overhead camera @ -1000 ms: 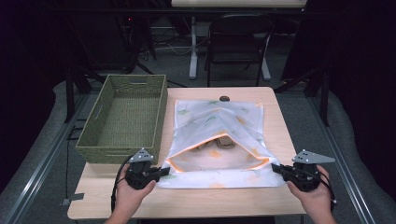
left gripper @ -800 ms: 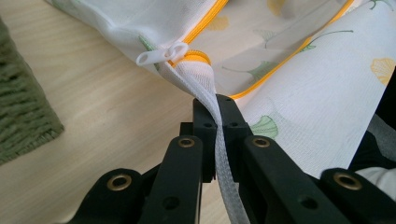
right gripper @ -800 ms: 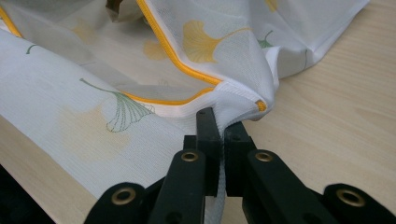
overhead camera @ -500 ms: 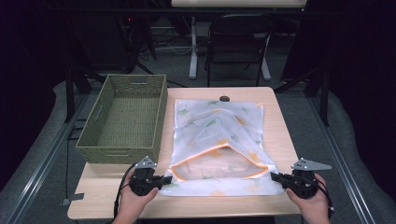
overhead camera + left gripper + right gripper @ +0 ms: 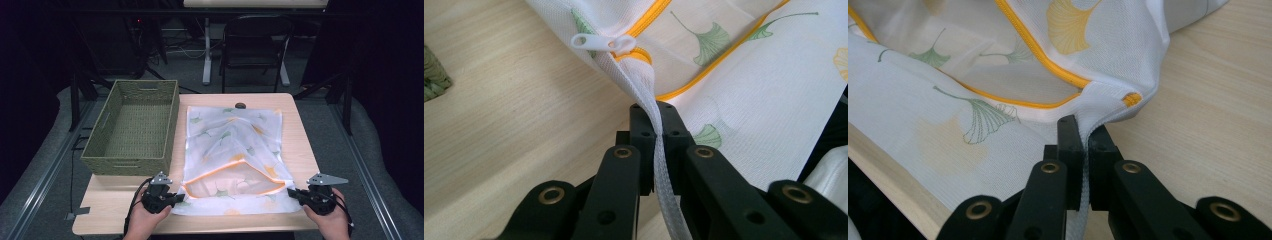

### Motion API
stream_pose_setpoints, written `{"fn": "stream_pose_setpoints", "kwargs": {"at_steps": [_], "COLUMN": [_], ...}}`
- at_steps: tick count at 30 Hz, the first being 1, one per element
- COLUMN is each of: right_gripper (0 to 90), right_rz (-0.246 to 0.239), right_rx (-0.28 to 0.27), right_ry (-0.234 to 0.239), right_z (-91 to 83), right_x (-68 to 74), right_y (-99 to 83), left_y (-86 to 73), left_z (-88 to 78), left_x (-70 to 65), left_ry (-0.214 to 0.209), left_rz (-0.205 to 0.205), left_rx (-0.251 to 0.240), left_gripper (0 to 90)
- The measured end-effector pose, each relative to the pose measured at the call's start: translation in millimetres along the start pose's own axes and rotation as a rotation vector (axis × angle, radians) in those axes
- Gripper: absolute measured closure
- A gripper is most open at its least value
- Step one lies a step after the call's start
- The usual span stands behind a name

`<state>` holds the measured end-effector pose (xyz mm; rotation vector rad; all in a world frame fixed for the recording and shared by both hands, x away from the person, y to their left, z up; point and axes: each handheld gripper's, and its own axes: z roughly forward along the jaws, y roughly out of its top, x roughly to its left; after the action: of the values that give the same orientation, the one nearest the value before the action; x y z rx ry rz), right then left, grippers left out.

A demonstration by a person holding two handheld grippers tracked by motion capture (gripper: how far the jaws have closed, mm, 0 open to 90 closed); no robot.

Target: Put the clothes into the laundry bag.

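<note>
You've got the mesh bag (image 5: pixel 233 160) lying flat on the table (image 5: pixel 305 150), right of the wicker basket (image 5: pixel 132 125), w/ its long axis running near-to-far and the orange zipper opening (image 5: pixel 235 172) gaping across the near end. Your left gripper (image 5: pixel 172 199) is pressed together on the bag's near-left corner, just below the white zipper pull (image 5: pixel 599 42); mesh runs straight through btwn its jaws. Your right gripper (image 5: pixel 296 193) is clamped on the near-right corner, by the zipper's orange end stop (image 5: pixel 1131 99). So the bag stretches away from both grips toward the far edge, near hem spanning btwn them. The basket sits far-left, so your left hand (image 5: pixel 142 222) is the closer one, prob. the pivot if the bag goes in there.
</note>
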<state>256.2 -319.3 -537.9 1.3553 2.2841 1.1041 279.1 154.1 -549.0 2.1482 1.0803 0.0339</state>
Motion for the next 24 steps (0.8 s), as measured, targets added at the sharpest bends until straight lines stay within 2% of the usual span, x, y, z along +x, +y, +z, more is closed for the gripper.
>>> {"fn": "stream_pose_setpoints", "kwargs": {"at_steps": [6,13,18,24], "right_gripper": [86.7,81.8,75.0,62.8], "right_rz": [-0.007,0.016,0.020,0.043], "right_rx": [0.010,-0.012,-0.011,-0.026], "right_ry": [-0.001,0.001,0.000,0.001], "right_z": [3.1,-0.4,-0.9,-3.2], "right_x": [0.4,-3.6,-5.3,-10.1], "right_y": [-1.5,-1.4,-1.6,-1.9], "left_y": [-0.8,-1.0,-1.0,0.0], "left_z": [1.5,1.5,0.2,-1.5], "left_x": [2.0,3.9,5.0,6.3], "left_ry": [-0.003,-0.010,-0.009,-0.002], "left_rz": [-0.014,-0.016,-0.033,-0.033], "left_rx": [0.008,0.008,-0.006,-0.031], "left_gripper": [87.6,86.5,80.0,64.1]}}
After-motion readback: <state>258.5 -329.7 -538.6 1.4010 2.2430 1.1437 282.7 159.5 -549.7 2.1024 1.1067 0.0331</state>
